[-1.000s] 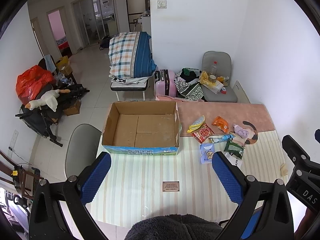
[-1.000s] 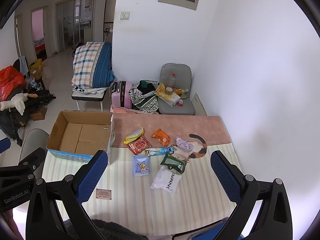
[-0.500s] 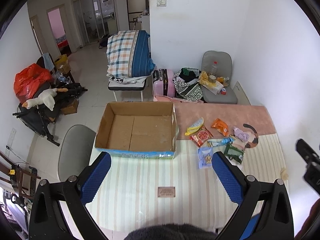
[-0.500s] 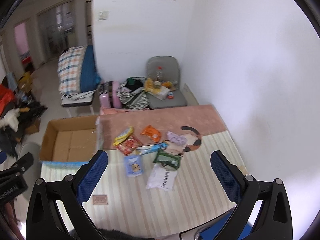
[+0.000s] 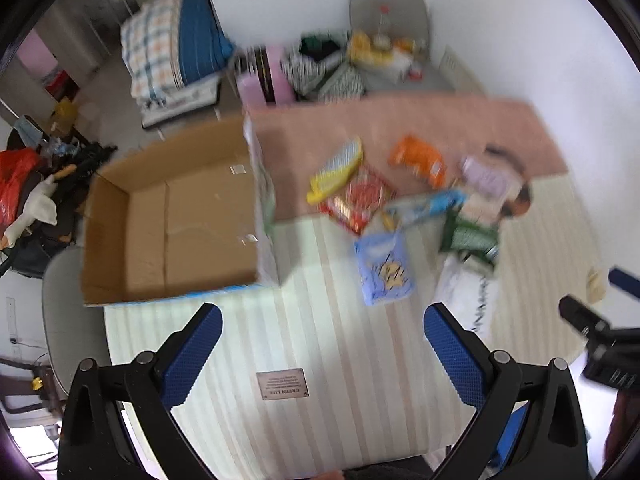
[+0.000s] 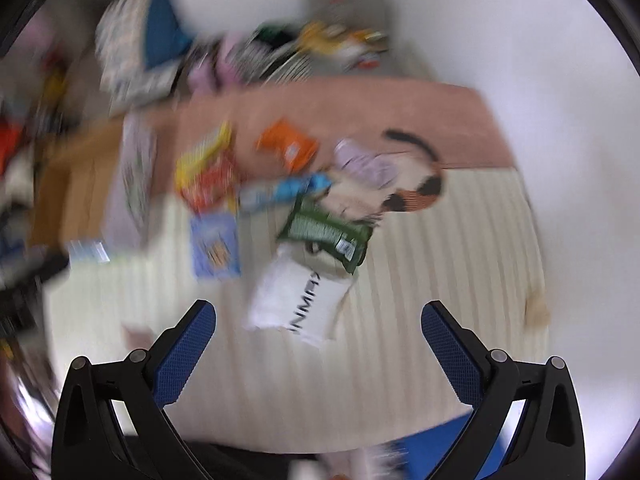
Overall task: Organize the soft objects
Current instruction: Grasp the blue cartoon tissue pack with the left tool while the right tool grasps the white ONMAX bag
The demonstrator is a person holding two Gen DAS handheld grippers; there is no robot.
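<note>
Motion blur smears, seemingly, packets (image 6: 324, 232) beside cardboard box (image 5: 172, 216).

cardboard box (image 5: 172, 216): showing plain brown inside, blue print along its rim
table cover (image 5: 340, 360): showing cream and pale green stripes
mat (image 5: 400, 120): showing dusty pink
snack packets: showing yellow (image 5: 338, 170), red (image 5: 358, 200), orange (image 5: 420, 160), blue (image 5: 384, 270), green (image 6: 324, 236)
pouch (image 6: 296, 300): showing white with black lettering
finger pads (image 5: 192, 356): showing blue, dotted texture

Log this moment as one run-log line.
phase: approach | left gripper: open, empty | right gripper: open, empty, above white pouch | cardboard box: empty | packets: on table | views: motion-blurred
</note>
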